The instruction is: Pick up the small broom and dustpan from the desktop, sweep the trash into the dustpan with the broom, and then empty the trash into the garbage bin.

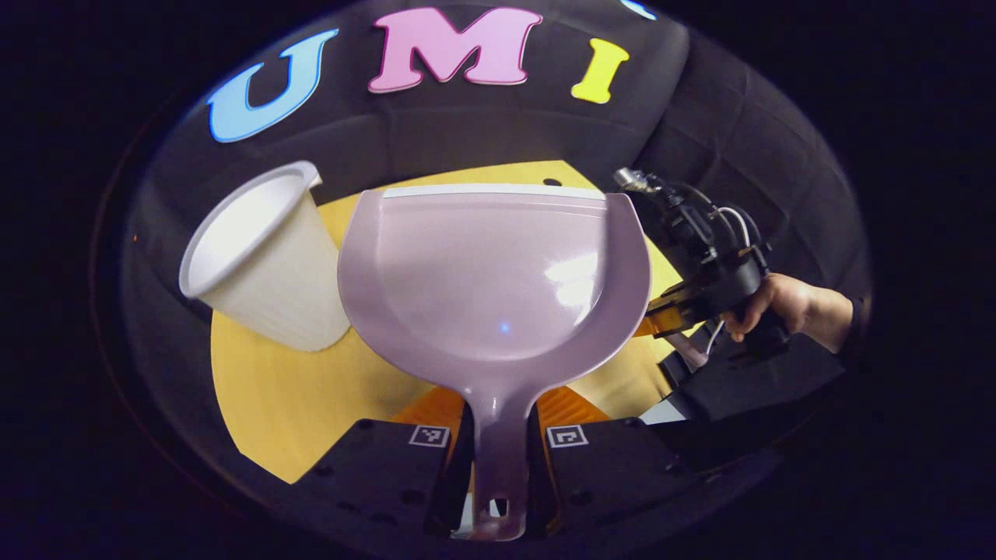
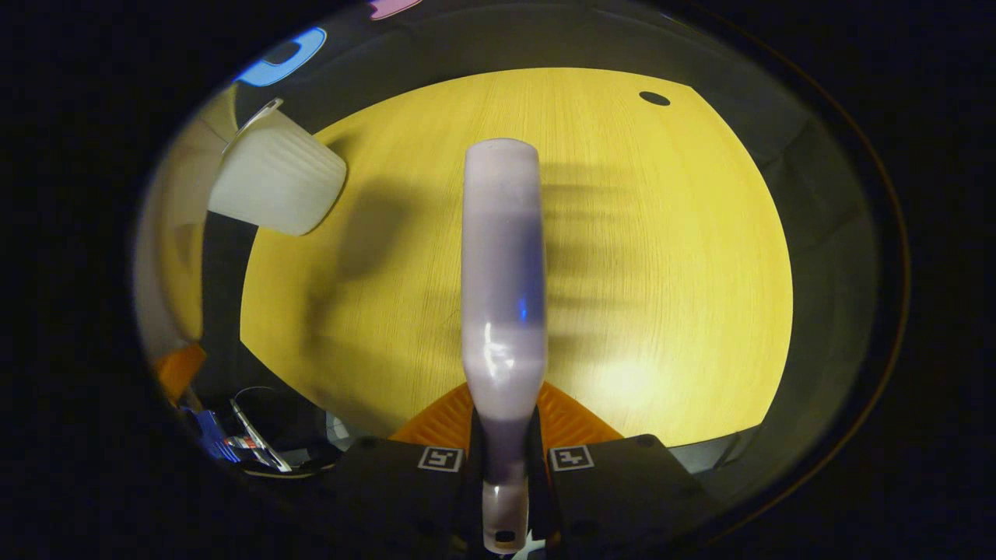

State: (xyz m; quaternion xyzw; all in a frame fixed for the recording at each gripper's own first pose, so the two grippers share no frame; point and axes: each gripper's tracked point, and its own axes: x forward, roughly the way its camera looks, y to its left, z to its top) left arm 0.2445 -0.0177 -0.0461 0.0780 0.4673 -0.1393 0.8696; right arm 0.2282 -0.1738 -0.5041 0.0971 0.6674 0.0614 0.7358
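Left gripper [image 1: 498,459] pinches the dustpan [image 1: 498,272] handle; right gripper [image 2: 504,459] pinches the broom [image 2: 502,264]. I judge both lifted; tilting short of the garbage bin [image 1: 261,260] risks spillage.

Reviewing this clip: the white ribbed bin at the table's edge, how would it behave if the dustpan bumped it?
The bin looks thin-walled and empty, so probably light and easily shoved. It tapers to a narrower base, so it may tip. The dustpan looks rigid, so a knock would likely transfer directly.
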